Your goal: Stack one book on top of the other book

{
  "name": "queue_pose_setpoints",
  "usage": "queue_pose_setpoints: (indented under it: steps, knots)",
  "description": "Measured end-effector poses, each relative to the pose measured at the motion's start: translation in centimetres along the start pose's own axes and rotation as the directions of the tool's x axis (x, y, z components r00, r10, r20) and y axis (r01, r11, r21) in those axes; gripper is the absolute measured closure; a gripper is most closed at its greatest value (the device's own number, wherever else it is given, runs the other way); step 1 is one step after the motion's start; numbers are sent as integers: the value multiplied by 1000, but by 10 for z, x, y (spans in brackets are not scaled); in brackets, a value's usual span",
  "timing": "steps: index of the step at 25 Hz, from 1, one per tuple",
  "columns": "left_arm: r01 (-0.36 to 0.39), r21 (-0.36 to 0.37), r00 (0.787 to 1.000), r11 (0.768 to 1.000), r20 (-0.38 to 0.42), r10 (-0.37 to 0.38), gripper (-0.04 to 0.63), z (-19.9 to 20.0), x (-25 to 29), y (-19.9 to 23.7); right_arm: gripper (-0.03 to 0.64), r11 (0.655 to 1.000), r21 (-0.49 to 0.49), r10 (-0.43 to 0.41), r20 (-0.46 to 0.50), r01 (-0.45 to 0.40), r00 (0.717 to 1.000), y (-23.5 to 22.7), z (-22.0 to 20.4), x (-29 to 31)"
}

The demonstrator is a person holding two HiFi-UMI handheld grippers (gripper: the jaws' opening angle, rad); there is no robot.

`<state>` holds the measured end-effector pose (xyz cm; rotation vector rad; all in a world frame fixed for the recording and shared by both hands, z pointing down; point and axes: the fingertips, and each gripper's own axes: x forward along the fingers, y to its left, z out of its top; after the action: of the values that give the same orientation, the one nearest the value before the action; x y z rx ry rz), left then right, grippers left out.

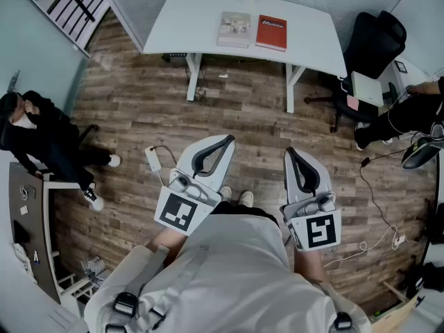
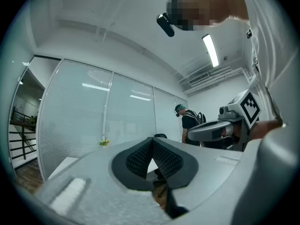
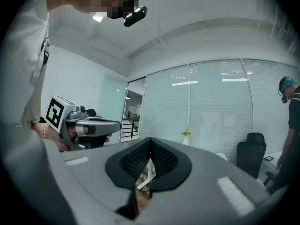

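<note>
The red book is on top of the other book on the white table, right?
Not quite. The red book lies beside the pale grey book, flat on the white table, not on top of it. The head view shows the two side by side.

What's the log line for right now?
stage: not started | left gripper: shut, empty | right gripper: shut, empty | red book, pale book: side by side on white table, unstacked
</note>
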<state>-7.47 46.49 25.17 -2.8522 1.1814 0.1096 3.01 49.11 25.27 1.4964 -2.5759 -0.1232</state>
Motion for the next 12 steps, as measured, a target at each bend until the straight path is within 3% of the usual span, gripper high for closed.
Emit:
queue_pose_setpoints:
  steps: [12]
  knots:
    - [-6, -15, 1000, 1000, 0, 6, 597, -3, -11, 26, 614, 1000, 12, -9, 25, 9, 1000, 12, 7, 24]
